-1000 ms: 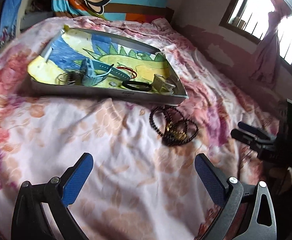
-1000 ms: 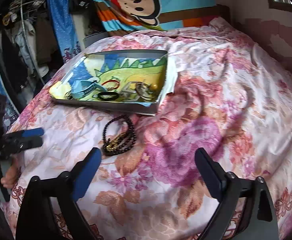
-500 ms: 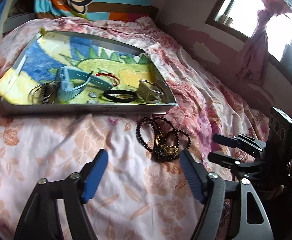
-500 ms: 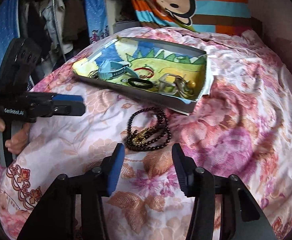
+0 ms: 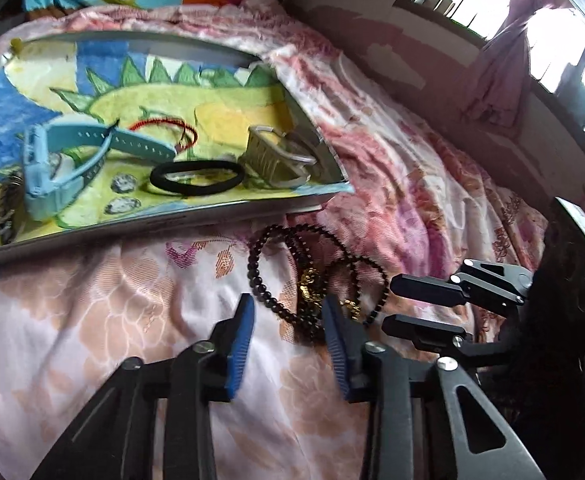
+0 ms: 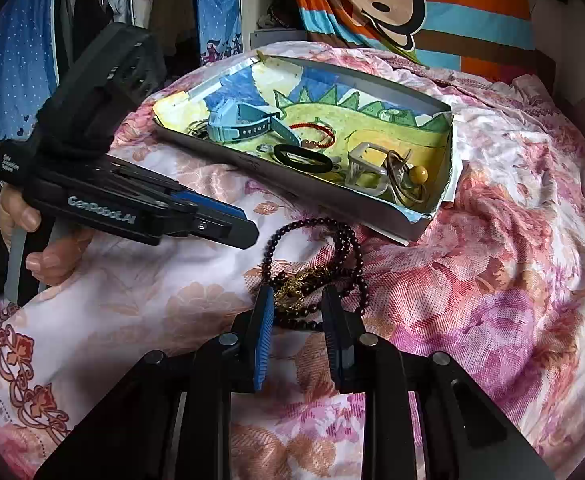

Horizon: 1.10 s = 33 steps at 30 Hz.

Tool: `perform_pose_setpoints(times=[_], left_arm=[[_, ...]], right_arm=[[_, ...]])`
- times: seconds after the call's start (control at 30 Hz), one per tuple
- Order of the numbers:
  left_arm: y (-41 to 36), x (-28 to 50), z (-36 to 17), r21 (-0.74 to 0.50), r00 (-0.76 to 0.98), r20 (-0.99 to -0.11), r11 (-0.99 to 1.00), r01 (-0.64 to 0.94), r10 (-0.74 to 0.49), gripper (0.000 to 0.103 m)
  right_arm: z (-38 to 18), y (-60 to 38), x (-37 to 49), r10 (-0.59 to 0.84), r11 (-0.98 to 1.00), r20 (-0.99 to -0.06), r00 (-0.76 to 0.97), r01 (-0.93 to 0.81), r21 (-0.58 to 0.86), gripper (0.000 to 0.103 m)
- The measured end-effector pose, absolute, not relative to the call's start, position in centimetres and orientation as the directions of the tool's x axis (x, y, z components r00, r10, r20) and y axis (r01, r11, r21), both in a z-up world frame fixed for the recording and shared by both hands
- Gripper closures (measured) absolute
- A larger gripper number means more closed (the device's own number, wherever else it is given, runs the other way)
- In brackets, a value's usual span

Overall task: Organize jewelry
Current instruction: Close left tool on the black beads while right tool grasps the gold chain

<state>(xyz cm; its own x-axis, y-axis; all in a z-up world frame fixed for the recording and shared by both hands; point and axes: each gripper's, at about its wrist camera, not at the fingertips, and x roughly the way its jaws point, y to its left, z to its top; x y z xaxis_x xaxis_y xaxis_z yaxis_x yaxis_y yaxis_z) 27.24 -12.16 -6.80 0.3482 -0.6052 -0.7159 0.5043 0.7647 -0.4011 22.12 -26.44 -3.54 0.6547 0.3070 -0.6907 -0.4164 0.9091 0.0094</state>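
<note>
The dark bead necklace (image 6: 332, 252) lies loose on the flowered bedspread (image 6: 492, 300), tangled with a thin gold chain (image 6: 298, 282), just in front of both claws and on the near side of the tray (image 6: 428, 222). The right claw (image 6: 297, 314) has its jaws partly apart, straddling the near loops of beads without pinching them. The left claw (image 5: 288, 320) comes in from the other side, jaws likewise partly apart, its tips over the same heap; whether either pad touches a bead I cannot tell.

The strand looks light and completely limp. It should drape and swing once lifted, and the round, glossy beads will likely roll out of a shallow pinch. The gold chain seems finer and easier to snag or kink. The soft quilt under it gives way, so pressing down to scoop would probably sink the pads into cloth.

Best hold, in my judgement: close on the bunched middle directly between the right claw's tips, where 2 or 3 loops cross the chain, so everything comes up together.

Beyond the claws, the tray already holds a blue watch (image 6: 238, 124), a black hair tie (image 6: 302, 158) and a red cord bracelet (image 6: 318, 130).
</note>
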Motion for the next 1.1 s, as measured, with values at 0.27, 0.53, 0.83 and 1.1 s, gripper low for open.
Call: perform_pose_setpoints(times=[0.27,0.53,0.83,1.1], left_arm=[[-12.2,29.6,-8.9,-0.476,0.288,-0.733,0.768,0.428,-0.616,0.08],[-13.1,31.4,-10.2,-0.491,0.257,-0.766,0.794,0.358,-0.59,0.086],[-14.1,31.9,-11.0,-0.465,0.246,-0.796,0.818,0.338,-0.554,0.095],[-14.7,31.2,-11.1,-0.416,0.295,-0.804,0.842,0.343,-0.517,0.097]], right_arm=[[-3.8,-25.9,22.3,0.319,0.897,-0.696,0.644,-0.442,0.003,0.081],[-4.9,-24.8,23.5,0.298,0.891,-0.733,0.611,-0.453,-0.015,0.081],[-5.9,-24.0,23.9,0.259,0.891,-0.77,0.584,-0.452,-0.044,0.081],[-6.0,-24.4,23.9,0.256,0.908,-0.794,0.552,-0.42,0.001,0.087]])
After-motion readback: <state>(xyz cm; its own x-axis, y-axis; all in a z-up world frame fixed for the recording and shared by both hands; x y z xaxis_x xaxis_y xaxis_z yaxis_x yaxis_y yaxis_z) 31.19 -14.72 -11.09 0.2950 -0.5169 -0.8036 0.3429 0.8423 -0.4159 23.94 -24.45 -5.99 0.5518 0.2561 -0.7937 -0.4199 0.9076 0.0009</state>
